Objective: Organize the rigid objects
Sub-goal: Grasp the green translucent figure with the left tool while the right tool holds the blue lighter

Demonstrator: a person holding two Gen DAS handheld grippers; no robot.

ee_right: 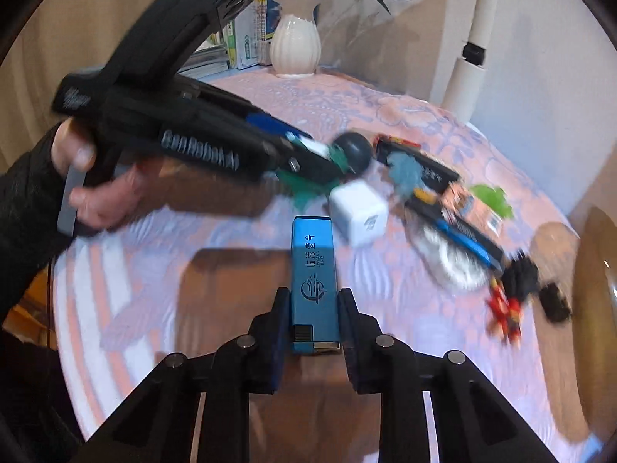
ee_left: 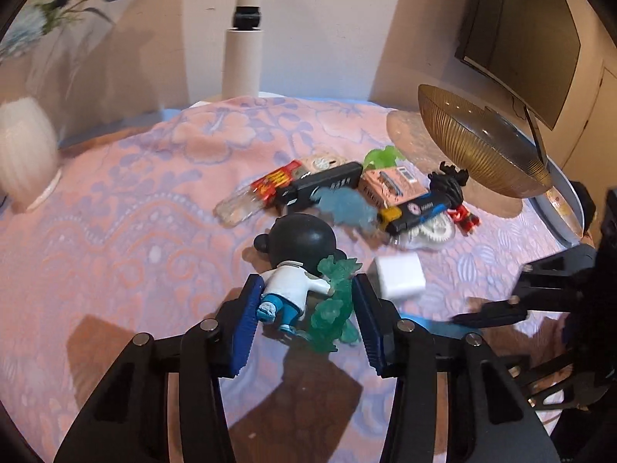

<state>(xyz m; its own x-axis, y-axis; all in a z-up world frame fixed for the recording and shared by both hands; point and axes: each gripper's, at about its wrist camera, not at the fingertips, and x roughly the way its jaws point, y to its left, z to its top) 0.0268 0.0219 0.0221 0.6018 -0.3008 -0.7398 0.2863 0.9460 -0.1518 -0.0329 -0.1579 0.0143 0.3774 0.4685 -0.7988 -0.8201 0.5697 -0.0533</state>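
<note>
Clamped low in the right wrist view, the right gripper held a blue lighter. Across the left wrist view's centre, the left gripper bracketed a toy figure and green dinosaur, contact unclear. Lifting straight should spare the white cube.

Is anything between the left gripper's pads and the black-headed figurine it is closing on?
Yes: a translucent green toy lies between the figurine and the right-hand pad of the left gripper; the other side looks unobstructed.
</note>
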